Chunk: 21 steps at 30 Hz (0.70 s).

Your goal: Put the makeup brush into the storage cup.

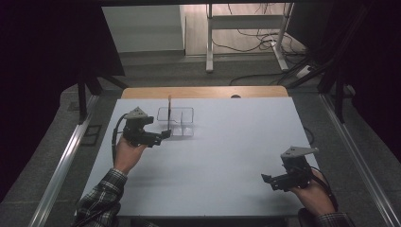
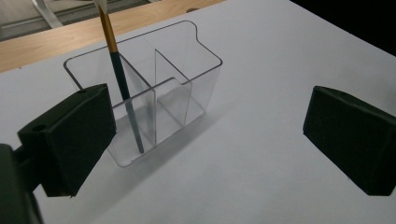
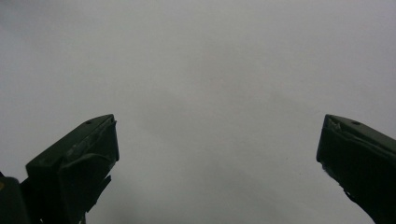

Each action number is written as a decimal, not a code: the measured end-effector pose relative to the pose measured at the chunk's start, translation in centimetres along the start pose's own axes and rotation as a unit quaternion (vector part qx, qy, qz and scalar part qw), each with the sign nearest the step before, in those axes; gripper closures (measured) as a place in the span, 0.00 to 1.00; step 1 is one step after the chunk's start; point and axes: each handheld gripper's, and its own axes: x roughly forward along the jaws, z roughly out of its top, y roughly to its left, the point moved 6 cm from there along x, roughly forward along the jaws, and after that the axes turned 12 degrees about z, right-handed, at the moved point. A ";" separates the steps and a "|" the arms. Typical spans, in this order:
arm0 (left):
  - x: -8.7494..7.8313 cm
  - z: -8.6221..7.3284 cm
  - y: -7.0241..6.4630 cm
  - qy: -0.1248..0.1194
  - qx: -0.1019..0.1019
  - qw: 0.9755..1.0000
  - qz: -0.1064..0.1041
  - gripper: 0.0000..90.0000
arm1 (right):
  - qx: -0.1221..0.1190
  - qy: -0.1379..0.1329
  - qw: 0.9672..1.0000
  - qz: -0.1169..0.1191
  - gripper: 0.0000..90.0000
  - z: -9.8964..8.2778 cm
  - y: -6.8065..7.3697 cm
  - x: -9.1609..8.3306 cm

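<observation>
A clear plastic organiser (image 1: 182, 121) (image 2: 177, 79) with divided compartments stands on the white table top at the back left. A thin brush or pencil (image 1: 169, 111) (image 2: 122, 84), gold above and dark below, leans upright in its left compartment. My left gripper (image 1: 164, 135) (image 2: 208, 135) hangs open just in front of the organiser, jaws wide apart with nothing between them. At the front right, my right gripper (image 1: 265, 179) (image 3: 217, 154) is open over bare table, nothing in its jaws.
The white sheet (image 1: 227, 156) covers the table, with a wooden strip (image 1: 203, 91) showing at the far edge. Metal rails (image 1: 61, 161) run along both sides. Desk legs and cables (image 1: 246, 40) lie on the floor beyond.
</observation>
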 end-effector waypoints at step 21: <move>-1.5 -1.2 -0.3 0.007 0.014 1.000 0.012 0.03 | -0.002 0.003 1.000 0.001 0.00 0.0 0.1 0.0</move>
